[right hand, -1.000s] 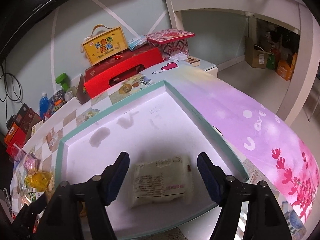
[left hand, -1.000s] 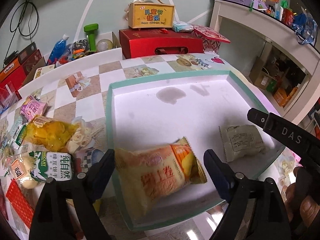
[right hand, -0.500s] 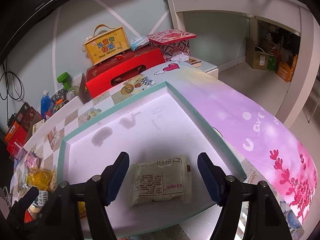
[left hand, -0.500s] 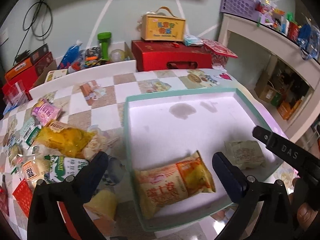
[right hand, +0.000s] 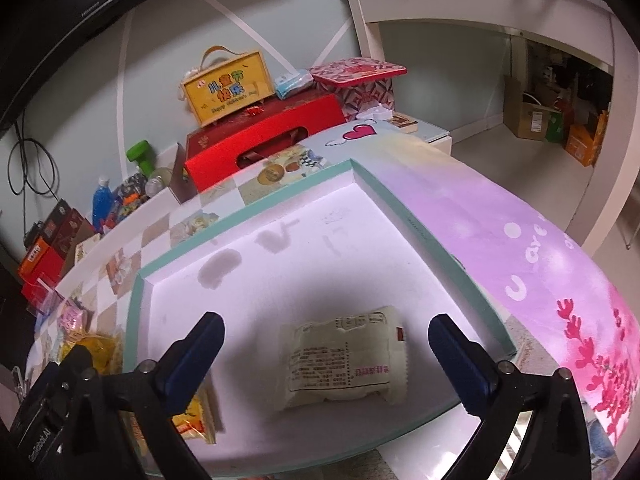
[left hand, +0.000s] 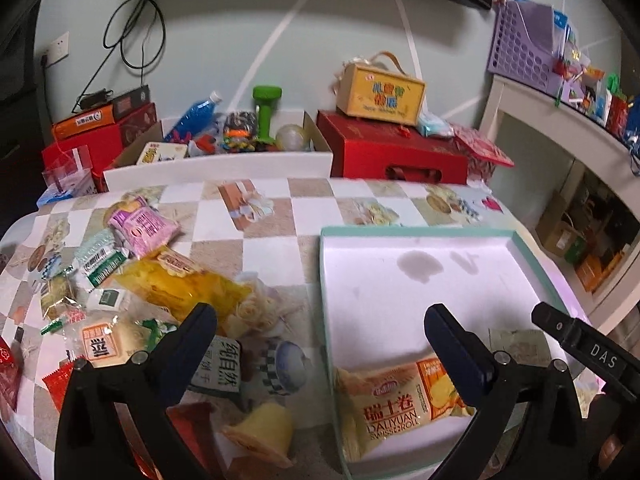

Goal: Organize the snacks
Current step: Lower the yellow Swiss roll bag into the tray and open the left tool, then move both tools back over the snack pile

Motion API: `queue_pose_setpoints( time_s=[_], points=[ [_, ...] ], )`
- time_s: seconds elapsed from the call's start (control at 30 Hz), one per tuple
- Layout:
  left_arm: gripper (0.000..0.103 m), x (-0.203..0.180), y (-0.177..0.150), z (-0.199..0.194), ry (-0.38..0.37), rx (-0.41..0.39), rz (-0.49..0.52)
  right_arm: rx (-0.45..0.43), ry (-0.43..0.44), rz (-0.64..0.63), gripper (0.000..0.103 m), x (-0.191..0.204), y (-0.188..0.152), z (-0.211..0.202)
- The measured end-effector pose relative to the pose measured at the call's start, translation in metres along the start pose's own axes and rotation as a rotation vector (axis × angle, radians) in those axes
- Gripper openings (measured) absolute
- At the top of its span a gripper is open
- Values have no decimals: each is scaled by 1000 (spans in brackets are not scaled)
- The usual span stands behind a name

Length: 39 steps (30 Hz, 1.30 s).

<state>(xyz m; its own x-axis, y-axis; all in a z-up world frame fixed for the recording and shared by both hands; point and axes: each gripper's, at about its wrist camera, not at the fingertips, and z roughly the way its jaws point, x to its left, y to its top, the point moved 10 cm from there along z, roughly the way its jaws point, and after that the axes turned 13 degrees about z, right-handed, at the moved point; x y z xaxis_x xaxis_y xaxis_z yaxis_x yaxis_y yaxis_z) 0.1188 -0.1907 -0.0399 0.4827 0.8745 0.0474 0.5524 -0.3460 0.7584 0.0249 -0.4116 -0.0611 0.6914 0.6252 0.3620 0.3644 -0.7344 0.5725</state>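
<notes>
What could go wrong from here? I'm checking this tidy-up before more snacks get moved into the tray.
1. The Swiss roll pack lies right against the tray's near-left corner, so a careless pass could nudge it out.
2. The jelly cup lies tipped beside the tray; the left gripper could knock it off the table.
3. The remaining snacks overlap in a pile; one grab may drag neighbours.

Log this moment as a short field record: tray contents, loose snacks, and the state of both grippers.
tray: white tray with teal rim on the checkered table
in tray: orange Swiss roll pack; pale printed packet
loose snacks: pile left of the tray, including a yellow bag and a pink packet
left gripper: open, holding nothing
right gripper: jaws opening, pale printed packet lying between them, pads clear of it
</notes>
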Motion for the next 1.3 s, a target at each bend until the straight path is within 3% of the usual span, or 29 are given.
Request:
queue_pose_setpoints(
  time_s=[0.17,0.37,0.57,0.73,1.03,1.3],
  points=[
    [103,3,2,-2,-1,-8,-8,-43,3,-12,103,4,4,-5],
    [103,1,0,-1,-90,27,-36,-34,24,-6,103,9,3,-4],
    [103,22,7,-18,-38,-27,-65,-60,101,-28,103,36,1,-13],
    [103,56,7,-34,60,-24,-74,-71,174,-78,103,70,-4,-26],
    [103,132,-24,-57,200,62,-196,-15,248,-209,103,125,-36,-41],
    [103,176,-55,-74,245,107,-323,71,324,-302,103,166,-77,-48]
  ],
)
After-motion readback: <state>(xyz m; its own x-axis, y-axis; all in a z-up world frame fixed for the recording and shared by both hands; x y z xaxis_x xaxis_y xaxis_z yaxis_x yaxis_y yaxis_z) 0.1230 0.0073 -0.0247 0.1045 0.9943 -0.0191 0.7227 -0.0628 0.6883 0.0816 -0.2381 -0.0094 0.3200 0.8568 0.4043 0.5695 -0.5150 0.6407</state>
